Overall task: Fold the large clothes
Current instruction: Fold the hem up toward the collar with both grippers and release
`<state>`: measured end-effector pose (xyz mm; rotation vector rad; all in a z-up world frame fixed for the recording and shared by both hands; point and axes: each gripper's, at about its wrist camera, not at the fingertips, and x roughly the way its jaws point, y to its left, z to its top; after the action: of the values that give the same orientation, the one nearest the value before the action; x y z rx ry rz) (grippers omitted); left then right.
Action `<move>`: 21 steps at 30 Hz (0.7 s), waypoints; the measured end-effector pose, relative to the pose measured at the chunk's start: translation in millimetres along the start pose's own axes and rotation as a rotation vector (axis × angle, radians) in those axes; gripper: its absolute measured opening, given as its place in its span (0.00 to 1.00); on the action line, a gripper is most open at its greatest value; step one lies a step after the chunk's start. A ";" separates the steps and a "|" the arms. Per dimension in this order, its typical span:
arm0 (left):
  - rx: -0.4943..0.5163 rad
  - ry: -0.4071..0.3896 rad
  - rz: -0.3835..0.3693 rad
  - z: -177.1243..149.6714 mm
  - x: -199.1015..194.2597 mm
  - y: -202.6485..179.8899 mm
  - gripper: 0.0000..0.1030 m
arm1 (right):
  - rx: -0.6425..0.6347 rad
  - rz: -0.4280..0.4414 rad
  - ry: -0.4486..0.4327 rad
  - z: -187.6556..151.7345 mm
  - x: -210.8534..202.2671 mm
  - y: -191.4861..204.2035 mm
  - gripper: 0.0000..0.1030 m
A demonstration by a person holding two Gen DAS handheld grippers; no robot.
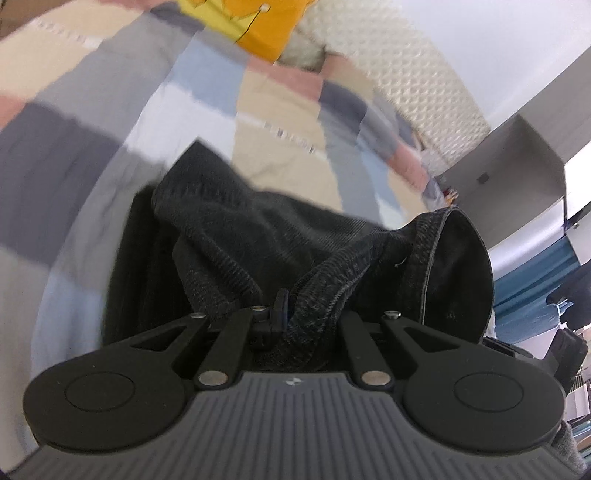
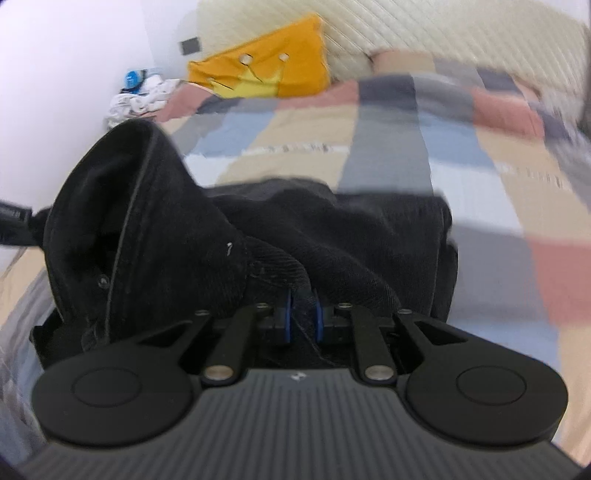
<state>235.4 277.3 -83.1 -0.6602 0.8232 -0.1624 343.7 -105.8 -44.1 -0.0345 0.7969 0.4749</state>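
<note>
A large black garment (image 1: 258,236) of thick fabric with stitched seams hangs and bunches over the patchwork bedspread (image 1: 280,110). My left gripper (image 1: 291,317) is shut on a hemmed edge of it, and the cloth covers the right finger. In the right wrist view the same black garment (image 2: 332,229) drapes forward from my right gripper (image 2: 303,314), which is shut on a fold of it between the blue pads (image 2: 288,317). A raised fold (image 2: 110,206) stands up on the left. Both views are blurred by motion.
The bed has a patchwork cover (image 2: 424,147) in beige, blue, grey and pink. An orange and yellow cushion (image 2: 266,70) leans on the quilted cream headboard (image 2: 443,29). White cloth and small items (image 2: 140,96) lie by the wall. Blue curtain (image 1: 532,288) at right.
</note>
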 end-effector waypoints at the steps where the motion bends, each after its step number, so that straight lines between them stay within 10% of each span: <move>1: -0.008 0.010 0.007 -6.3 1.9 1.5 0.07 | 0.023 -0.002 0.007 -7.2 1.5 -1.6 0.16; 9: -0.011 0.027 0.024 -24.6 -4.1 -7.2 0.12 | 0.177 0.058 -0.041 -35.6 -14.0 -12.8 0.31; 13: 0.000 0.043 0.036 -27.2 -11.4 -19.9 0.13 | 0.256 0.123 -0.097 -46.3 -25.2 -22.7 0.71; 21: 0.018 0.095 0.019 -32.9 -13.1 -17.8 0.18 | 0.346 0.220 -0.135 -49.3 -21.1 -33.7 0.71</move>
<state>204.7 252.3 -80.4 -0.6310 0.9179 -0.1848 311.8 -154.5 -69.0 0.4059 0.7436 0.5351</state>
